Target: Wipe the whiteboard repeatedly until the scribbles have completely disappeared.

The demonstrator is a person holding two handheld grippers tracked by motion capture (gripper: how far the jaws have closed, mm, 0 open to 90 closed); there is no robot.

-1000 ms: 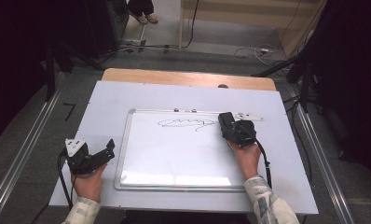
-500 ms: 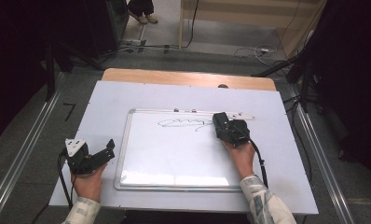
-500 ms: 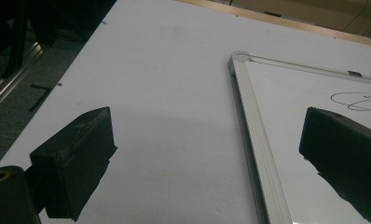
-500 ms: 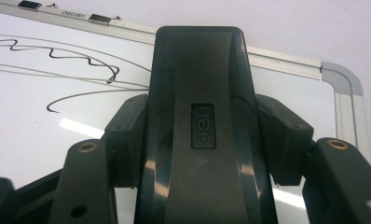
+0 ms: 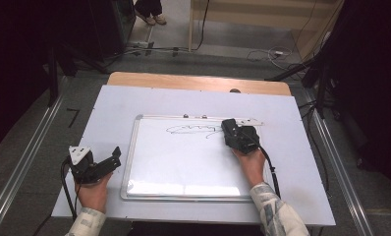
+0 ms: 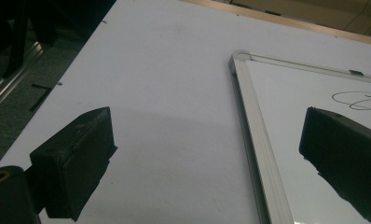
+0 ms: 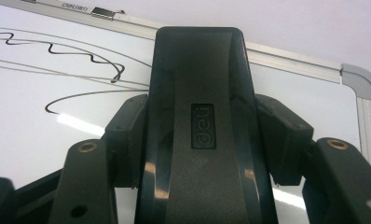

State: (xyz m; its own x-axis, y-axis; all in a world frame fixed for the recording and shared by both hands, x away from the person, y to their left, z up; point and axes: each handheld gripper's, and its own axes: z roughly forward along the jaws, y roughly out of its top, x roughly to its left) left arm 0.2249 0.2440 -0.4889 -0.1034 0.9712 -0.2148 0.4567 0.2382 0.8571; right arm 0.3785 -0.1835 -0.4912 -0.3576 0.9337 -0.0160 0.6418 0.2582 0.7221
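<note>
A framed whiteboard (image 5: 183, 162) lies flat on the table, with a black scribble (image 5: 193, 130) along its upper part. My right gripper (image 5: 231, 131) is shut on a black eraser (image 7: 200, 126), which rests on the board at the scribble's right end (image 7: 81, 60). The eraser's back runs up between the jaws in the right gripper view. My left gripper (image 5: 116, 156) stands open just left of the board's frame (image 6: 253, 135), low over the table, with nothing between its fingers (image 6: 76, 158).
The white table top (image 5: 301, 162) has a wooden strip (image 5: 193, 81) along its far edge. Metal rails (image 5: 26, 157) run along both sides on the floor. Cables (image 5: 267, 51) lie on the floor beyond the table. A person's feet (image 5: 152, 17) stand at the far side.
My right gripper has slid the eraser leftward along the top of the board, over the right end of the scribble. The left gripper has stayed still.
</note>
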